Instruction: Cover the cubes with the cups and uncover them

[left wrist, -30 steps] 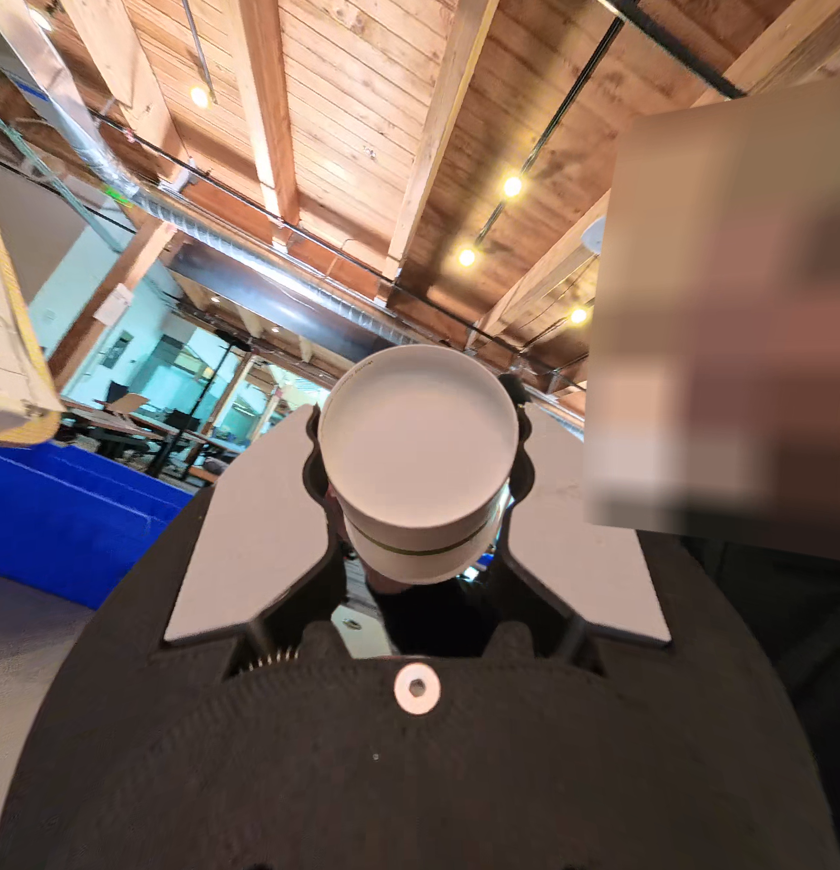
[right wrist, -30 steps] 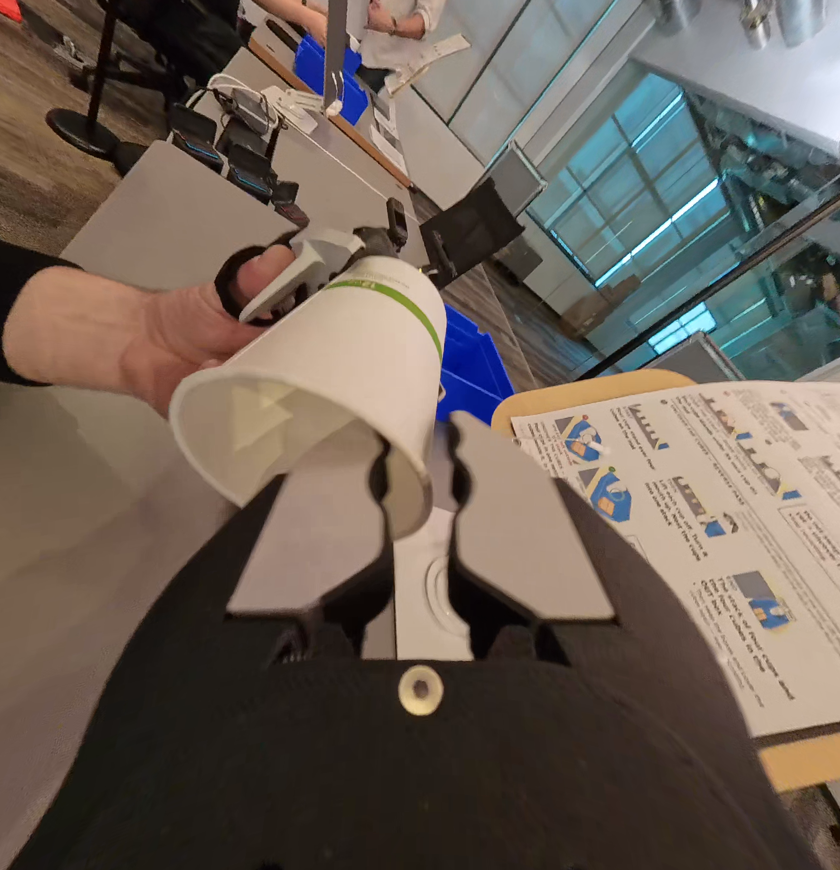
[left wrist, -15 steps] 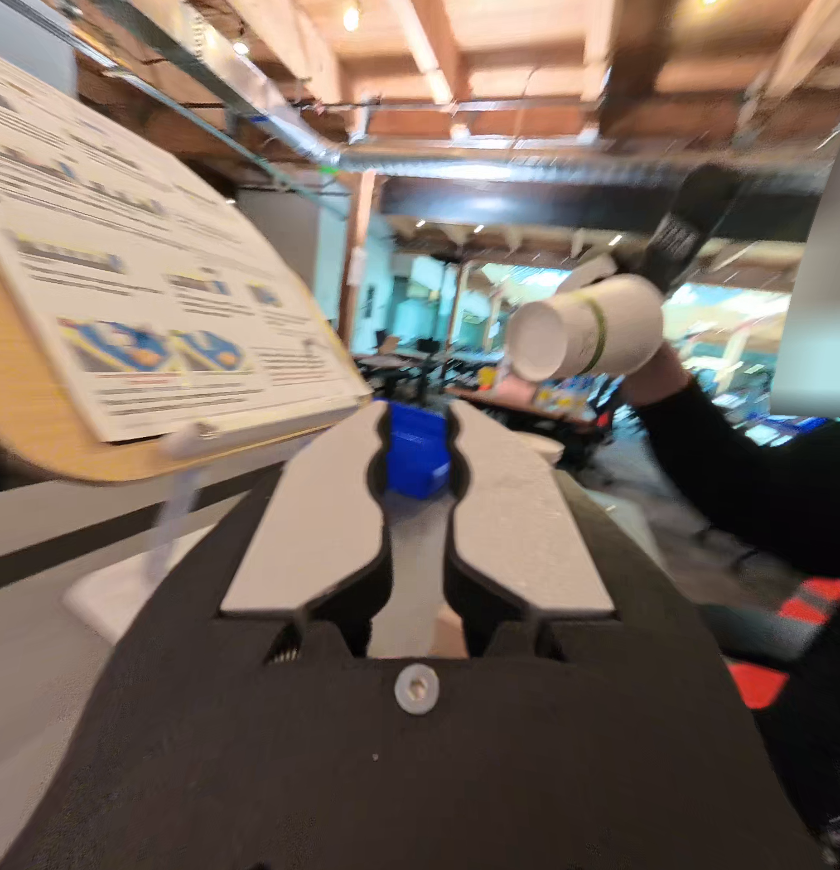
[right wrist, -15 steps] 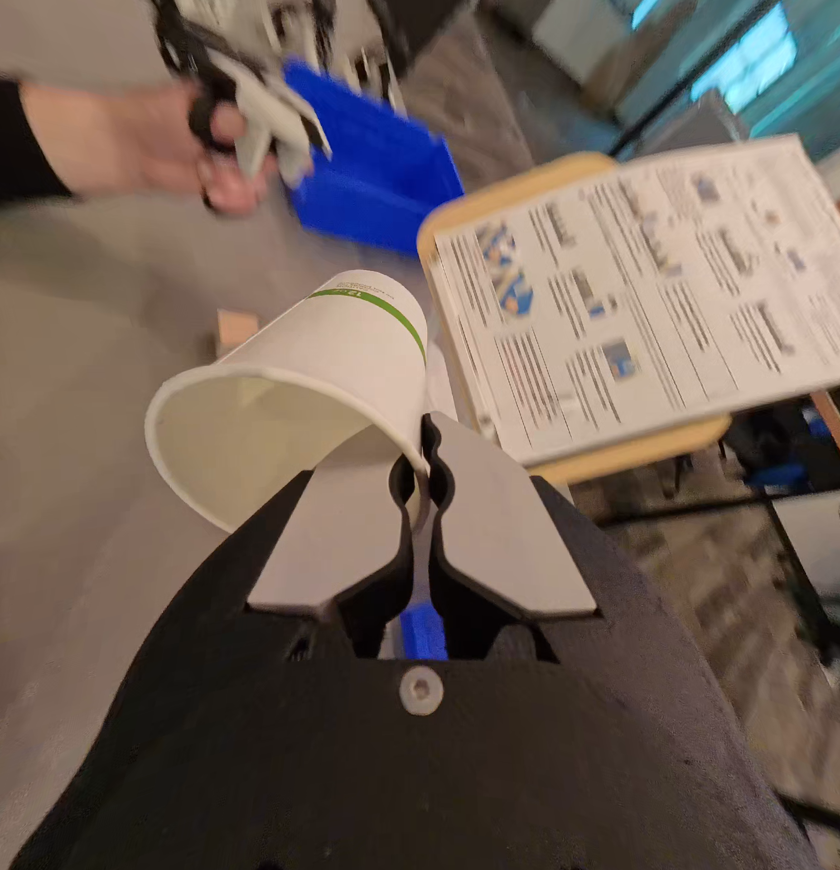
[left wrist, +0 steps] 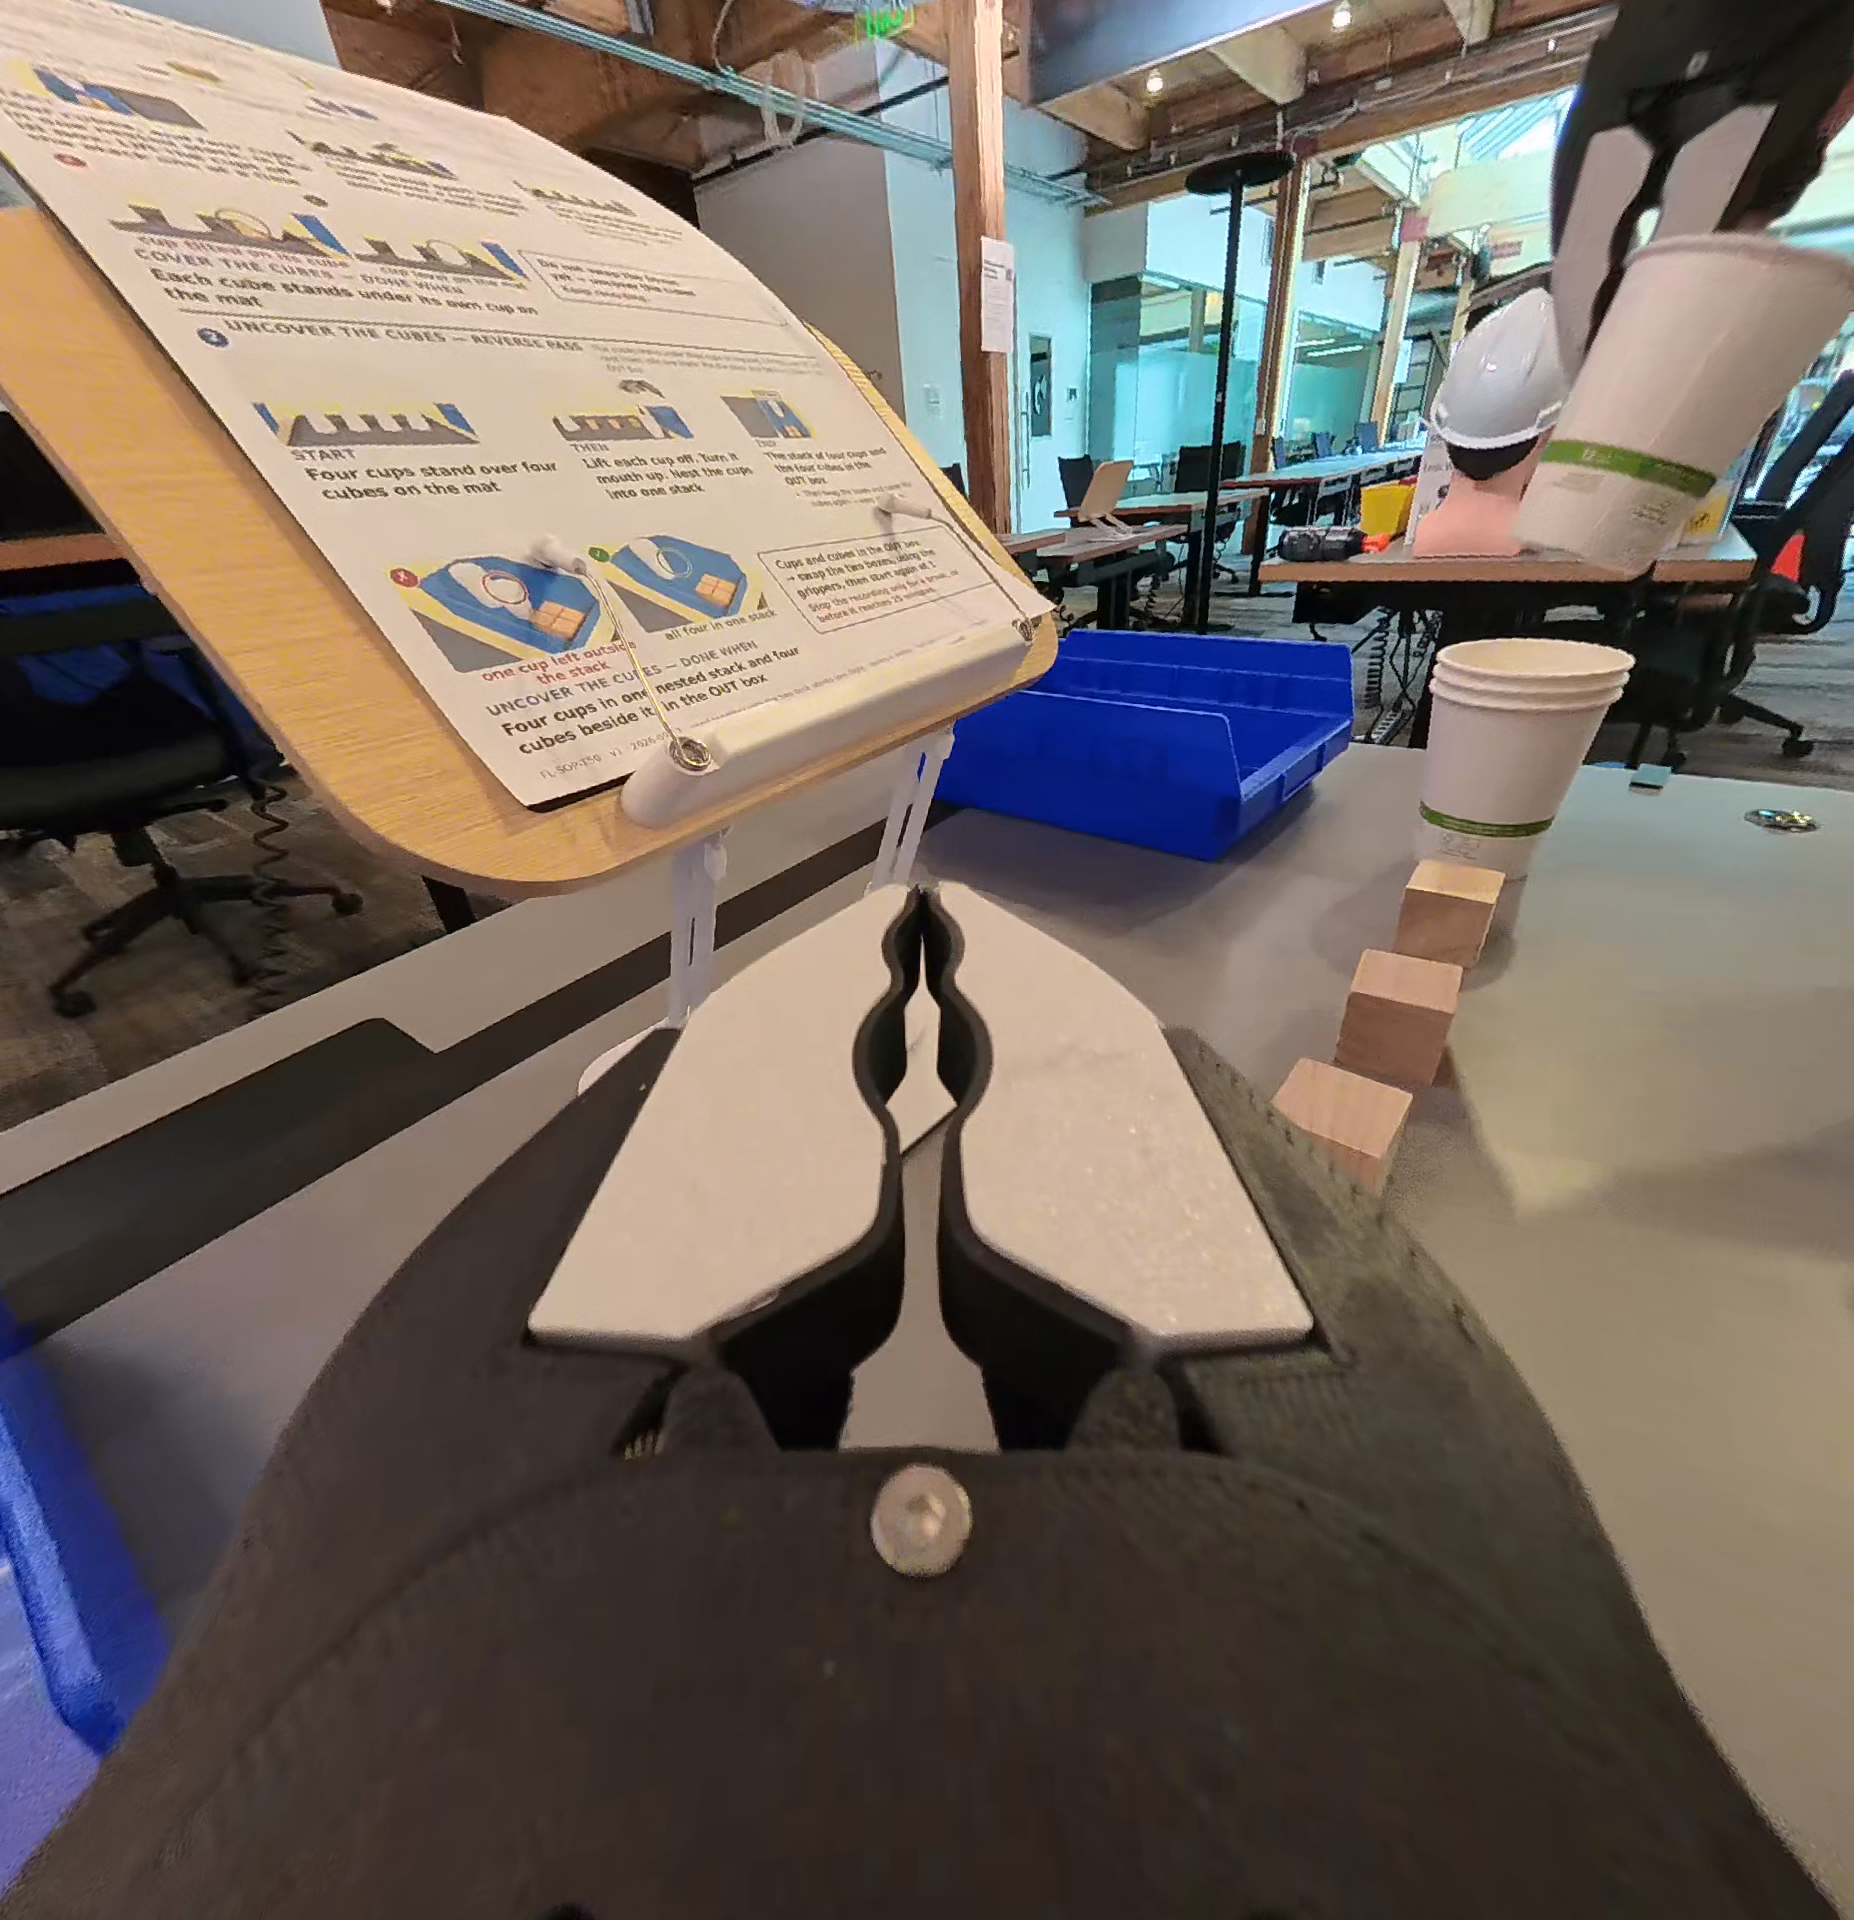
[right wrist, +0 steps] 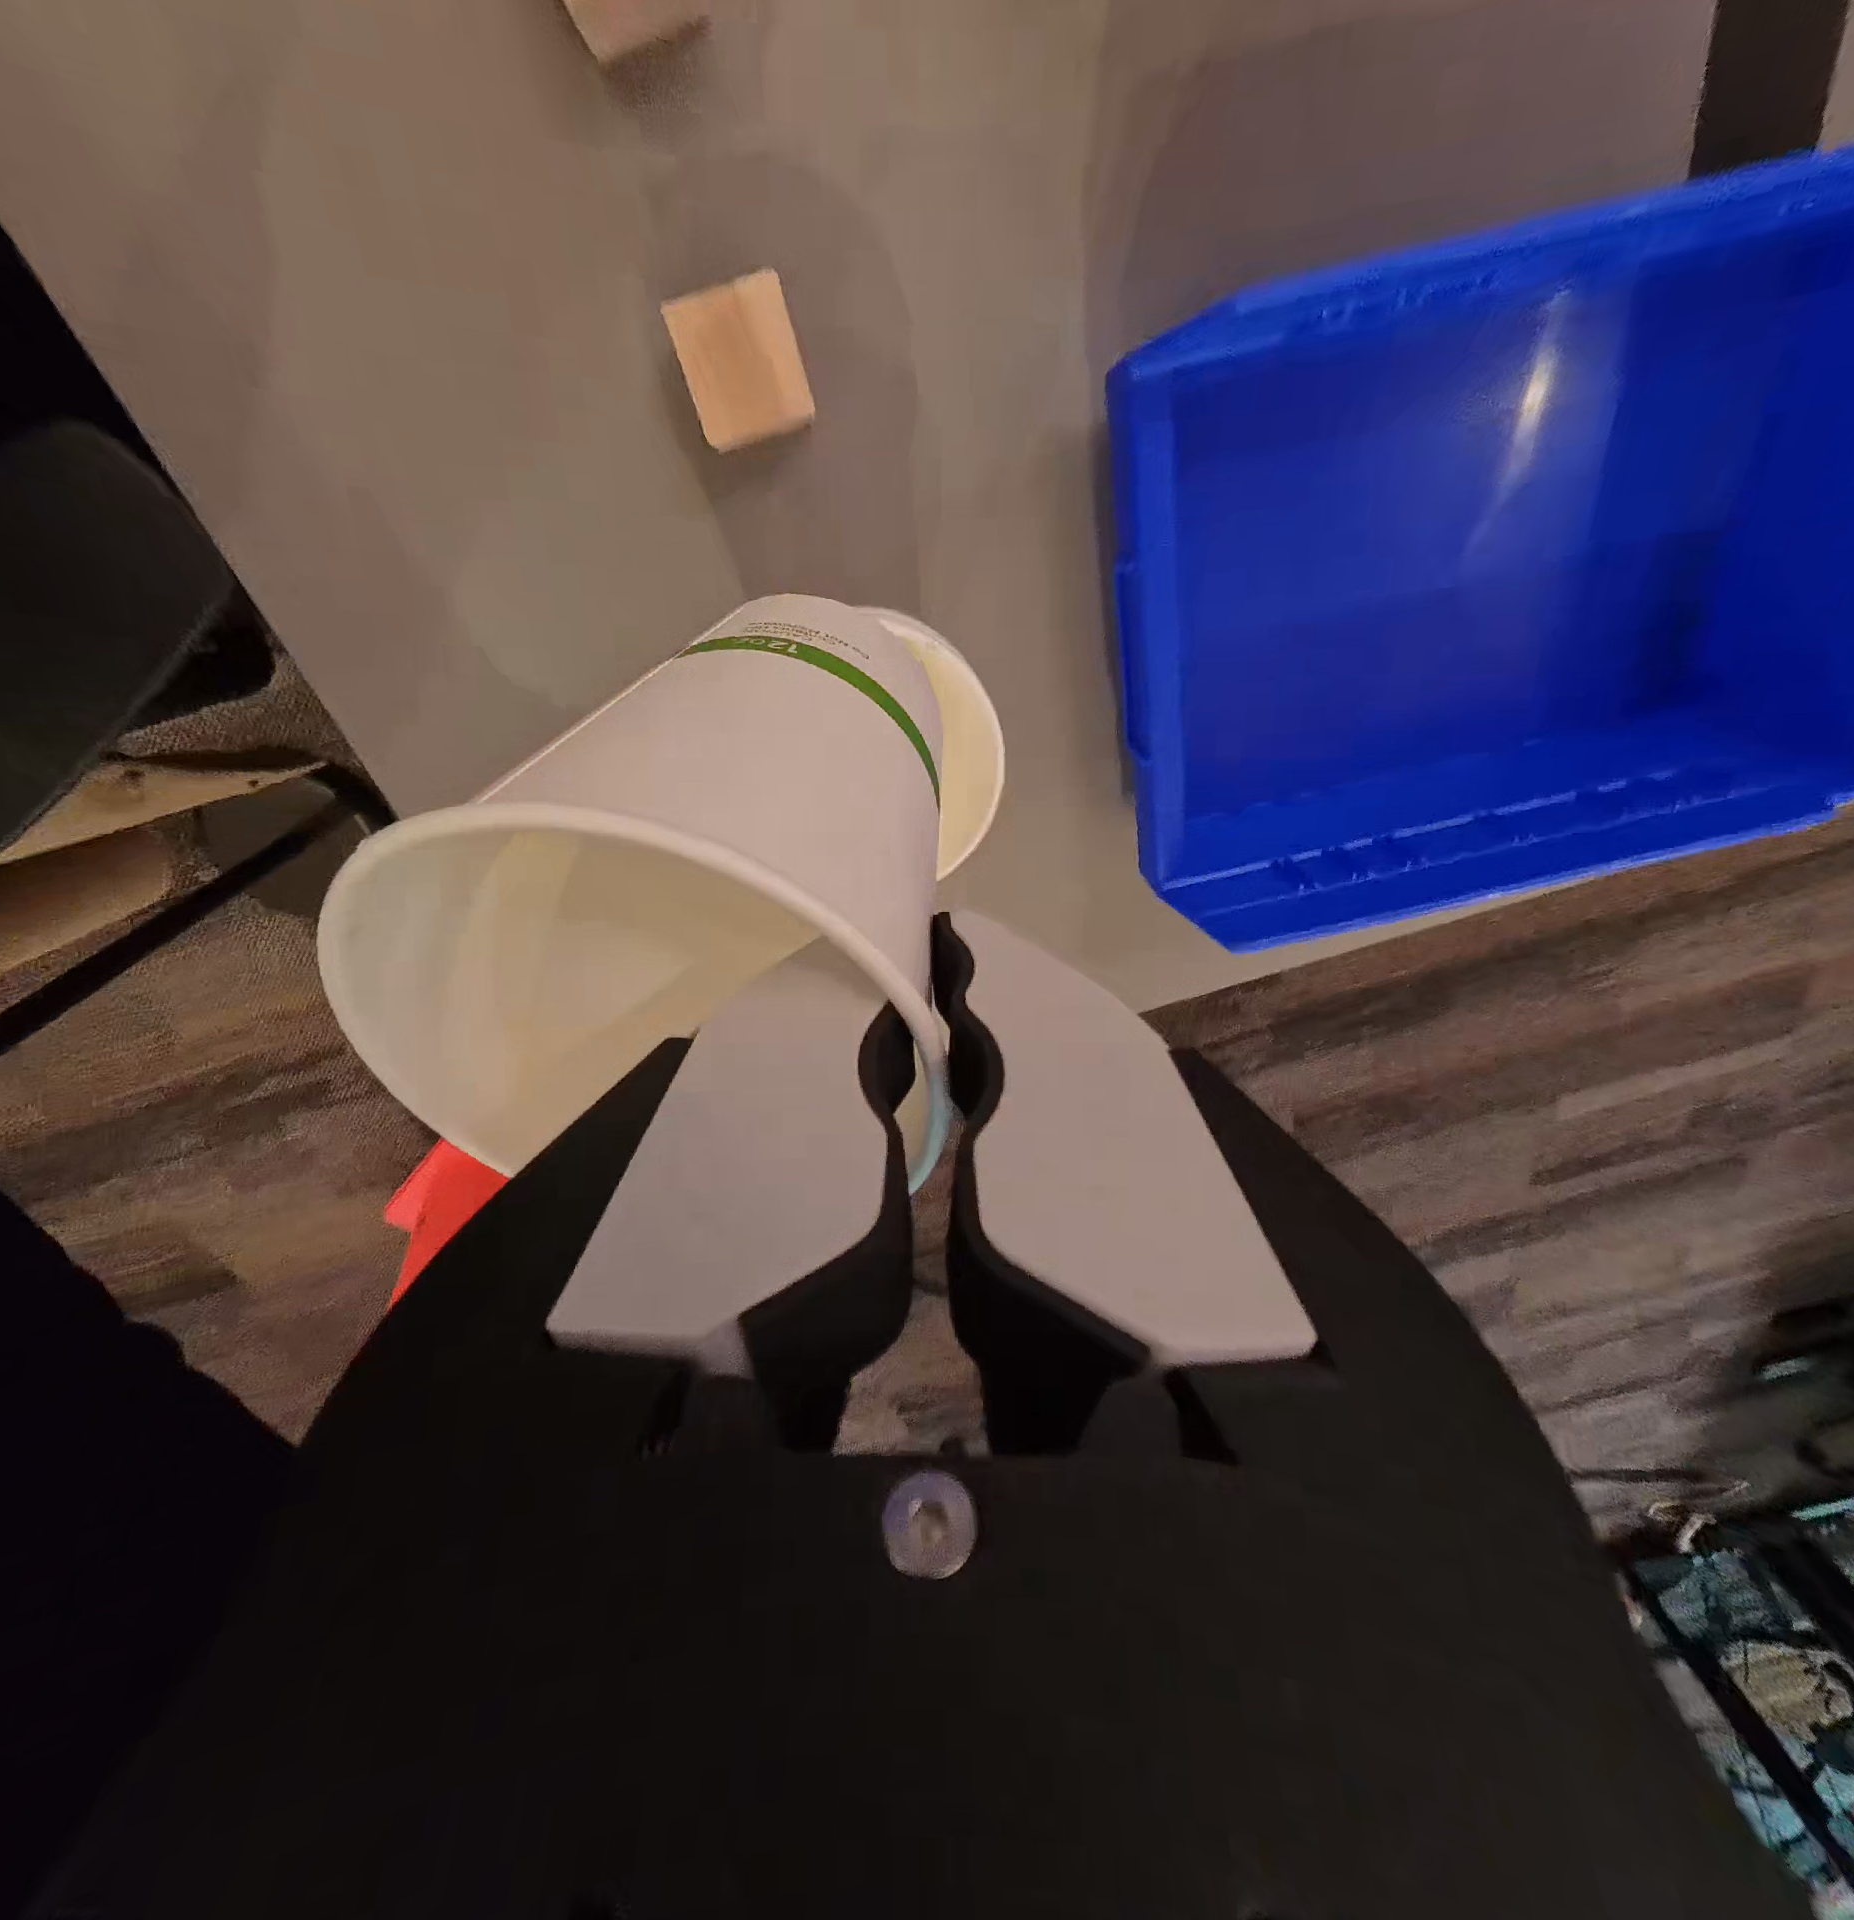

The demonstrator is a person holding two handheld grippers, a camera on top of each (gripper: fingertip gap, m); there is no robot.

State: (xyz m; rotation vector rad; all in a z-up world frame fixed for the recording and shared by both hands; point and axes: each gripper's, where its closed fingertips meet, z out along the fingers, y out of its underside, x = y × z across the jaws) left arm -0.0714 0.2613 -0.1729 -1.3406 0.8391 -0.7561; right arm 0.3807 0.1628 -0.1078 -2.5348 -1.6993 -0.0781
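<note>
Grey table [left wrist: 1681, 1039]: blue bin [left wrist: 1141, 727], sheet of printed instructions on a stand [left wrist: 466, 436], stack of nested cups [left wrist: 1505, 748], three wooden cubes [left wrist: 1396, 1018] uncovered in a row.

Right gripper [right wrist: 938, 997]: fingers pinch the held cup [right wrist: 694, 831] by its rim wall, in the air above the stack. Paper, light, crushable; judged best pinched gently near the rim. Green band with small print.

Left gripper [left wrist: 921, 935]: fingers nearly together, empty.

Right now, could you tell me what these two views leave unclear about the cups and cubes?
- Right wrist view: the cup stack is mostly hidden behind the held cup.
- Right wrist view: one wooden cube is cut off by the top edge.
- Left wrist view: the right gripper above the held cup is blurred and cropped.
</note>
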